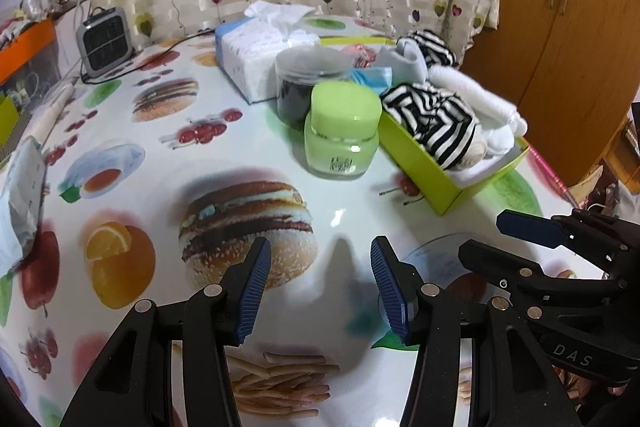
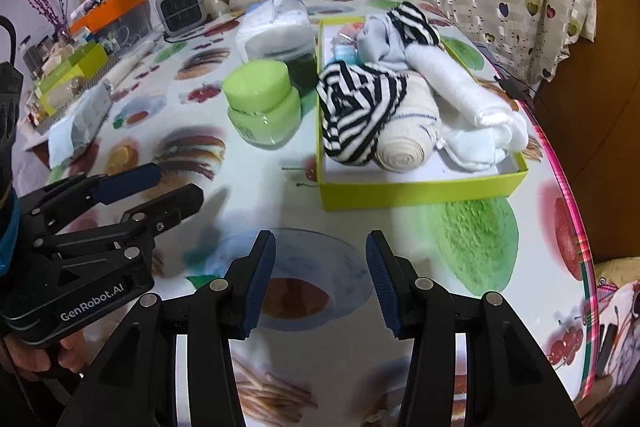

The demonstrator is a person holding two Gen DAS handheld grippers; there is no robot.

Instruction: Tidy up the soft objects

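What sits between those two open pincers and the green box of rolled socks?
Nothing visible. Bare printed tablecloth lies between the right gripper, the left gripper and the green box. The green jar stands beside the box, off the straight path.

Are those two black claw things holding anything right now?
No. The left gripper and right gripper both stand open over the table, nothing between their blue pads.

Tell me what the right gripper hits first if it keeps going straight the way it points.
Most likely the tablecloth itself, at the printed bowl. The right gripper angles down with open, empty fingers; the green box lies farther ahead, though depth is uncertain.
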